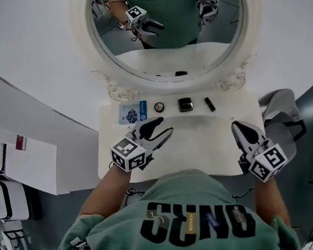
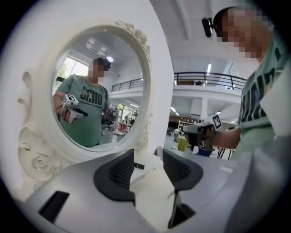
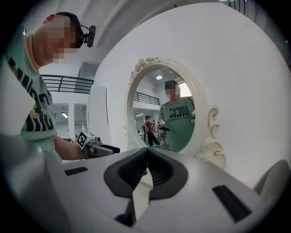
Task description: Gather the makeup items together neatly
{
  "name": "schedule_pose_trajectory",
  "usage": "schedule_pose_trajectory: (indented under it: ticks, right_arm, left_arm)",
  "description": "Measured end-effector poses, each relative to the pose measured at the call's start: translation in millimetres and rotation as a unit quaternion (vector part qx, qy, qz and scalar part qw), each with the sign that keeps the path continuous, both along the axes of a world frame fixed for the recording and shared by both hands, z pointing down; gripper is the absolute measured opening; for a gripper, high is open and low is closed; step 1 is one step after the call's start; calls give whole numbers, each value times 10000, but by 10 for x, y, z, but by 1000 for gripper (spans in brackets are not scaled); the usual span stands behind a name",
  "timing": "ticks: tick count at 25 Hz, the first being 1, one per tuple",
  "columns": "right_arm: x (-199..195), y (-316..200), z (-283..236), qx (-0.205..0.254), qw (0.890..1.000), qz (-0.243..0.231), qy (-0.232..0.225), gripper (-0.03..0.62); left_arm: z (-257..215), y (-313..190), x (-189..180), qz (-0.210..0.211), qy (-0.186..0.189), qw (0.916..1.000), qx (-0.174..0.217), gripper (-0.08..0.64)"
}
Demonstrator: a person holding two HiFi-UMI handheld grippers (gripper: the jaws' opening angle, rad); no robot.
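Note:
Along the mirror's foot on the white vanity top [image 1: 199,147] lie a blue-and-white packet [image 1: 132,113], a small round compact [image 1: 159,107], a square black compact [image 1: 185,104] and a black lipstick tube [image 1: 209,104]. My left gripper [image 1: 165,126] hovers just in front of the packet and round compact, jaws apart with nothing between them. In the left gripper view, the gap of the left gripper [image 2: 148,166] shows only table and a small dark item [image 2: 138,165] farther off. My right gripper [image 1: 235,125] is shut and empty at the table's right, pads meeting in the right gripper view [image 3: 147,166].
An oval mirror with an ornate white frame [image 1: 124,68] stands against the wall behind the items. The table's right edge [image 1: 260,115] lies beside the right gripper. White boxes and shelves [image 1: 2,170] sit on the floor at the left.

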State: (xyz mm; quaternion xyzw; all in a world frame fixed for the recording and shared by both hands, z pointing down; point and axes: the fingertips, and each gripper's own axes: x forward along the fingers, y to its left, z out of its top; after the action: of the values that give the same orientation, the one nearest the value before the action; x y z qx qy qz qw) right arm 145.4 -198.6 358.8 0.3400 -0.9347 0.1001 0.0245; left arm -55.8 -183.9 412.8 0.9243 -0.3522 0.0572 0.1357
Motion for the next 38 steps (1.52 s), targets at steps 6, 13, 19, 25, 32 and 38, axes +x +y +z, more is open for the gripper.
schedule_pose_trajectory:
  ticks: [6,13,19,25,32,38]
  right_arm:
    - [-403,29,-216,155,9997,-183,-25,-6]
    - [-518,80,-65,23,10000,-47,9,-6]
    - [-465,86,-46,-63,9999,114,35,-6]
    - [-411,132,-64,-114,9998,133,50,-6]
    - [-363,168,-31,-170,9997,119,126,-6]
    - [-408,210,-33,-163,9998,35,132,-6]
  left_arm:
    - [-491,419,-986,-1178,604,9894,592,24]
    - [-552,717,-1392,-1567,1412,9757,586,8]
    - [-517,804,-1413,-1545,1432,9761,536,8]
    - [-498,841,-1369,-1545,1474,9756,511,8]
    - [-558,891,-1289,-1461,1358,9781,587,8]
    - [-540,944,-1281,-1464,1327,9788,542,8]
